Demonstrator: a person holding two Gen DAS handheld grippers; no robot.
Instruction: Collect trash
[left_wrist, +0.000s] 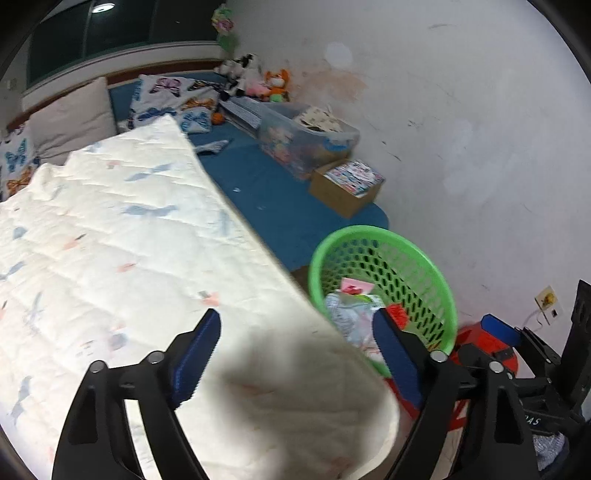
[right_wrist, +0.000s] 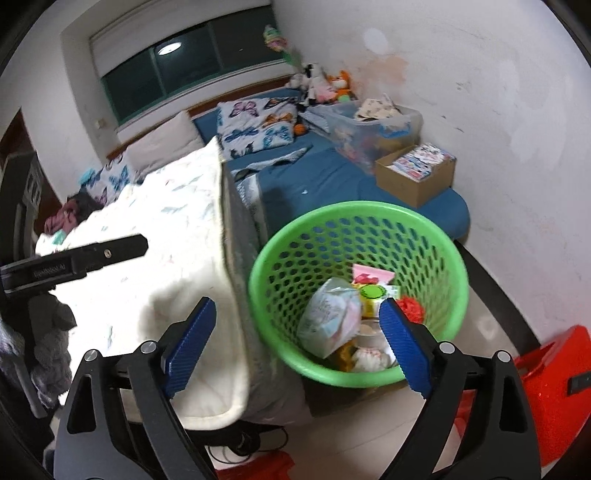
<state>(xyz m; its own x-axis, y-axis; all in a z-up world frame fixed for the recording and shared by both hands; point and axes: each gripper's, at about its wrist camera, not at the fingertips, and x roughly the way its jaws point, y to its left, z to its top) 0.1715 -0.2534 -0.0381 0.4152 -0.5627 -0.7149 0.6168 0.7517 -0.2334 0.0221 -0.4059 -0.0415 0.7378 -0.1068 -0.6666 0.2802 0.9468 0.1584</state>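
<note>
A green perforated basket (right_wrist: 439, 236) stands beside the bed and holds several pieces of trash: a pale crumpled wrapper (right_wrist: 330, 317), a pink packet (right_wrist: 371, 275) and a red scrap (right_wrist: 412, 308). It also shows in the left wrist view (left_wrist: 424, 266). My right gripper (right_wrist: 297, 332) is open and empty, hovering over the basket's near rim. My left gripper (left_wrist: 295, 332) is open and empty above the corner of the white quilt (left_wrist: 110, 240), left of the basket. Its body shows in the right wrist view (right_wrist: 92, 254).
The bed has a blue sheet (right_wrist: 314, 184), butterfly pillows (right_wrist: 255, 125), a clear storage bin (right_wrist: 373, 125), a cardboard box of booklets (right_wrist: 415, 171) and plush toys (right_wrist: 325, 85). A red stool (right_wrist: 554, 376) stands on the floor at right. A white wall (right_wrist: 498, 110) is behind.
</note>
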